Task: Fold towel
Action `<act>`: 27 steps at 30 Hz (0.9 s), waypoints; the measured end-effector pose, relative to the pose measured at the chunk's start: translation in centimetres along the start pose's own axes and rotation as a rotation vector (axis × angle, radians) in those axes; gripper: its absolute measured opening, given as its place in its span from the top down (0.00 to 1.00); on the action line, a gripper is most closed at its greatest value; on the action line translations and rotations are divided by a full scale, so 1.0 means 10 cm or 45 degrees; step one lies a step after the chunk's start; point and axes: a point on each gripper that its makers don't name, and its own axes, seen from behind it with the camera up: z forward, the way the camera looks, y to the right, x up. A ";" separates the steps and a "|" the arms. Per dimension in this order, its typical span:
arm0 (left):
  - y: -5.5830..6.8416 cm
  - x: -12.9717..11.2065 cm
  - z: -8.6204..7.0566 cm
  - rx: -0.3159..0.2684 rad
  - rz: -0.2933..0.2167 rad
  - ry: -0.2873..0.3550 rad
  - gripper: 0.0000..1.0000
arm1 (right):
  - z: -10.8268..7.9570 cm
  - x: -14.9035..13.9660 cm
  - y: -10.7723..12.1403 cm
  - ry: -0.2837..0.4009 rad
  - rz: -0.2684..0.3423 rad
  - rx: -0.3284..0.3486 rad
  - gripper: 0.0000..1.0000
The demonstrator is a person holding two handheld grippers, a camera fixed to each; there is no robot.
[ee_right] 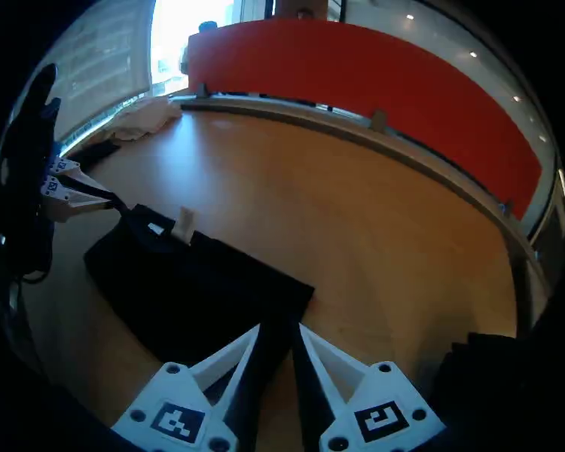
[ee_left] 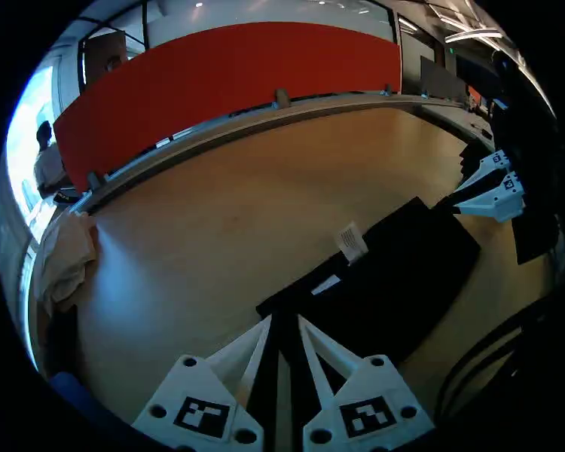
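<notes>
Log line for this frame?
left gripper: shut on black towel | right gripper: shut on it | black towel: on wooden table

Left tool (ee_left: pixel 285 321) pinches the black towel (ee_left: pixel 403 279) on wooden table (ee_left: pixel 230 203).

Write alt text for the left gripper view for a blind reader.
The left tool pinches one corner of a black towel spread on a wooden table, while the right tool grips the far corner. A red divider runs behind the table; a beige cloth lies at its edge.
</notes>
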 end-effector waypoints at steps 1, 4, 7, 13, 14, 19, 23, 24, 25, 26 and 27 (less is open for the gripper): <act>-0.01 0.00 0.01 0.005 -0.001 -0.001 0.91 | 0.01 0.00 0.00 -0.001 0.002 -0.002 0.75; -0.05 -0.02 0.04 0.019 0.000 -0.006 0.89 | 0.04 0.00 0.03 -0.002 0.006 -0.015 0.71; -0.08 -0.04 0.07 0.029 0.006 -0.010 0.88 | 0.06 0.02 0.08 -0.001 0.009 -0.039 0.68; -0.13 -0.04 0.09 0.049 0.022 -0.010 0.81 | 0.08 0.07 0.17 0.011 0.016 -0.079 0.54; -0.14 -0.04 0.09 0.052 0.023 -0.008 0.78 | 0.08 0.09 0.18 0.016 0.017 -0.081 0.49; -0.14 -0.03 0.07 0.046 0.000 -0.009 0.33 | 0.06 0.13 0.18 0.034 0.020 -0.082 0.19; -0.15 -0.05 0.05 0.042 -0.031 -0.013 0.13 | 0.03 0.14 0.18 0.044 0.030 -0.079 0.14; -0.16 -0.05 0.05 0.043 -0.035 -0.013 0.11 | 0.03 0.14 0.18 0.046 0.032 -0.079 0.14; -0.16 -0.04 0.04 0.045 -0.037 -0.012 0.10 | 0.02 0.14 0.18 0.047 0.034 -0.078 0.14; -0.17 -0.04 0.03 0.047 -0.039 -0.011 0.10 | 0.01 0.14 0.18 0.048 0.036 -0.078 0.14; -0.17 -0.04 0.02 0.049 -0.039 -0.011 0.10 | 0.01 0.14 0.19 0.048 0.036 -0.077 0.14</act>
